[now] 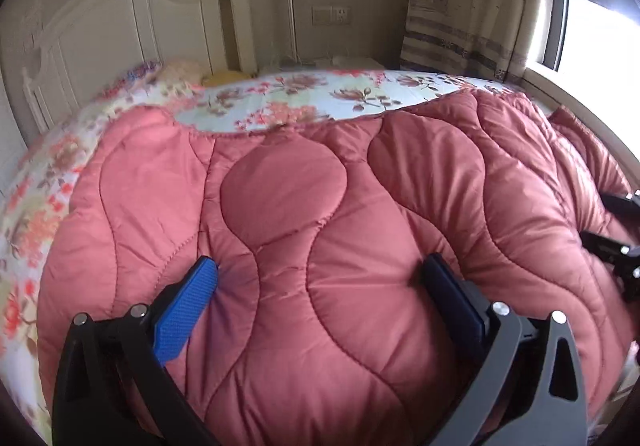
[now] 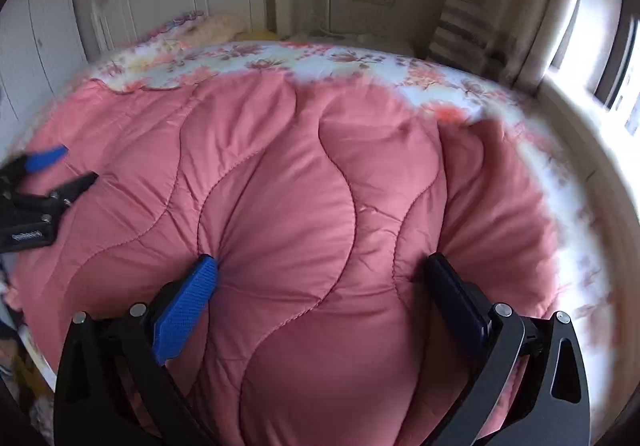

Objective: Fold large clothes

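Pink quilted comforter (image 1: 320, 246) spread across the bed (image 1: 304, 102), long axis running left to right over the floral sheet, far edge toward the headboard (image 1: 120, 18). At the near edge on the left, left gripper (image 1: 320, 278) spread wide, fingers sunk into the padding either side of a bulge, nothing clamped. Further right along the same edge, right gripper (image 2: 322, 274) likewise wide, pressed in around a fold, not closed. Both equally near; fold likely away, toward the headboard.
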`<action>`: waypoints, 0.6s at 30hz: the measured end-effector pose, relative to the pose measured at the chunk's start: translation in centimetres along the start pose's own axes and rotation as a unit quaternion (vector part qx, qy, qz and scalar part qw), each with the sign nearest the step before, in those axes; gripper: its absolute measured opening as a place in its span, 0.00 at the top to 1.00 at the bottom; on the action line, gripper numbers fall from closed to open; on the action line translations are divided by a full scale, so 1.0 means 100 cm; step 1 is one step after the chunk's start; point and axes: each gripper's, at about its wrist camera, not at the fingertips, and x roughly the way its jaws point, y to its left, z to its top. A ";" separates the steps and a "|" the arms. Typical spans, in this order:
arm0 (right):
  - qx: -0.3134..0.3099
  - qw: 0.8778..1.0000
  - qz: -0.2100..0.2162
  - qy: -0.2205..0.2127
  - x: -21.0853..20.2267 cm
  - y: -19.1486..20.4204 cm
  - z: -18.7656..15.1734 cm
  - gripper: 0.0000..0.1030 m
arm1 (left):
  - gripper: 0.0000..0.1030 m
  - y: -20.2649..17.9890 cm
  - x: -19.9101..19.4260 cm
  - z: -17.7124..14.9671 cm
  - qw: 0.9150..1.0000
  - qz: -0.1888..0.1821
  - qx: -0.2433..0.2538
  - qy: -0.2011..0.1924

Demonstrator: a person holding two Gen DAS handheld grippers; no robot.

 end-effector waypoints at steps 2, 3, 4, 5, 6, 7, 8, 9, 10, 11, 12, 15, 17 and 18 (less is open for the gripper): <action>0.003 1.000 0.005 0.005 -0.001 -0.005 0.000 0.04 | 0.02 0.000 0.000 0.002 1.000 0.001 0.003 0.009; 0.004 1.000 0.004 0.013 -0.002 -0.006 0.002 0.04 | 0.02 -0.001 -0.003 0.003 1.000 0.011 0.005 0.012; 0.002 1.000 0.000 0.017 -0.004 -0.007 0.004 0.04 | 0.02 0.000 -0.009 0.003 1.000 0.023 -0.002 0.010; 0.001 1.000 -0.008 0.019 -0.009 -0.009 0.004 0.04 | 0.02 0.002 -0.019 0.001 0.999 0.033 -0.014 0.001; 0.004 1.000 -0.020 0.015 -0.014 -0.011 0.003 0.04 | 0.02 0.009 -0.031 -0.004 0.998 0.042 -0.032 -0.016; 0.014 0.999 -0.030 0.005 -0.024 -0.017 -0.001 0.04 | 0.02 0.016 -0.040 -0.008 0.997 0.050 -0.046 -0.027; 0.028 0.999 -0.030 -0.003 -0.032 -0.024 -0.005 0.04 | 0.02 0.026 -0.045 -0.012 0.996 0.062 -0.061 -0.031; 0.044 0.999 -0.023 -0.010 -0.038 -0.033 -0.010 0.04 | 0.02 0.035 -0.048 -0.018 0.994 0.072 -0.072 -0.030; 0.060 0.998 -0.019 -0.014 -0.042 -0.044 -0.017 0.04 | 0.02 0.046 -0.046 -0.022 0.993 0.080 -0.085 -0.026; 0.067 0.997 -0.026 -0.012 -0.043 -0.051 -0.023 0.04 | 0.02 0.055 -0.042 -0.025 0.992 0.080 -0.093 -0.019; 0.065 0.997 -0.043 -0.004 -0.038 -0.056 -0.029 0.04 | 0.02 0.065 -0.034 -0.029 0.992 0.072 -0.105 -0.008; 0.082 0.996 -0.030 0.002 -0.027 -0.060 -0.037 0.04 | 0.02 0.063 -0.028 -0.034 0.992 0.079 -0.093 -0.014; 0.081 0.996 -0.038 0.008 -0.027 -0.057 -0.034 0.04 | 0.02 0.059 -0.027 -0.033 0.992 0.090 -0.083 -0.010; 0.082 0.995 -0.047 0.012 -0.029 -0.054 -0.032 0.04 | 0.02 0.059 -0.026 -0.033 0.993 0.089 -0.081 -0.006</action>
